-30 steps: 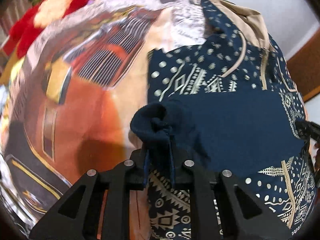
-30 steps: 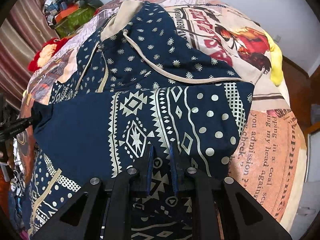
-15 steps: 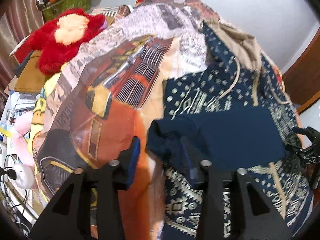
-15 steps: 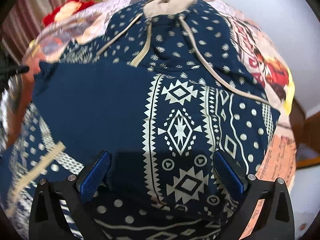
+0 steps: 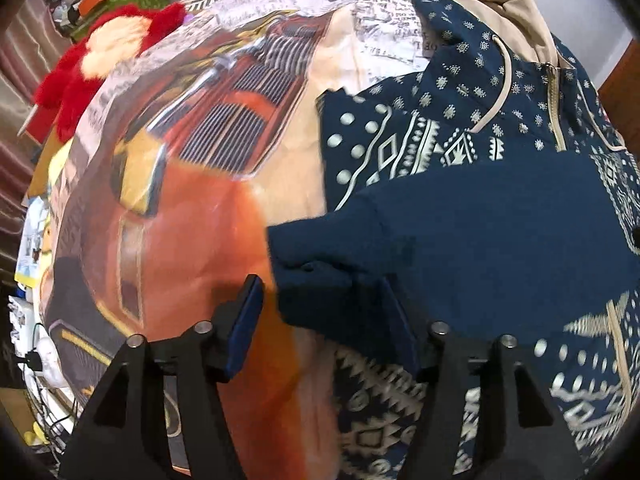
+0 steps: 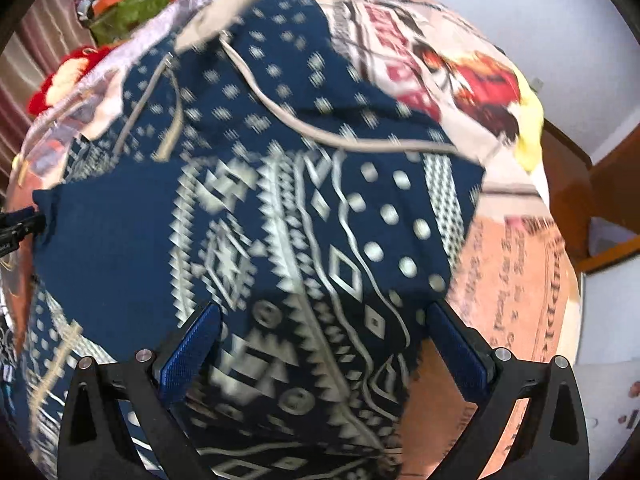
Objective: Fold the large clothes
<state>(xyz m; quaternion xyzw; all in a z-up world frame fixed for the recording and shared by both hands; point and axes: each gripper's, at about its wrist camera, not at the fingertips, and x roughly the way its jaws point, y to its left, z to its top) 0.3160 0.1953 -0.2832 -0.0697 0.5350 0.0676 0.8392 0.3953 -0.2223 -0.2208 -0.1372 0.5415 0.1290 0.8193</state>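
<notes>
The left gripper (image 5: 320, 320) was opening, its jaws spreading away from the plain navy cuff (image 5: 316, 252) that lay loose between them, the hoodie (image 5: 500, 216) stretching off to its right over the printed bedspread (image 5: 192, 208). To my eye the release wanted a straight lift clear, so no pad dragged the sleeve back off the fold. The right gripper (image 6: 324, 348) stood wide apart above the patterned sleeve (image 6: 304, 240), gripping nothing.

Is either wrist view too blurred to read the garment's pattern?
Right wrist view: motion blur smears the hoodie print, worst toward the top. Left wrist view: sharper; the bedsheet is slightly soft; the sleeve cuff is readable. Both have fisheye bulge and dark corners.
</notes>
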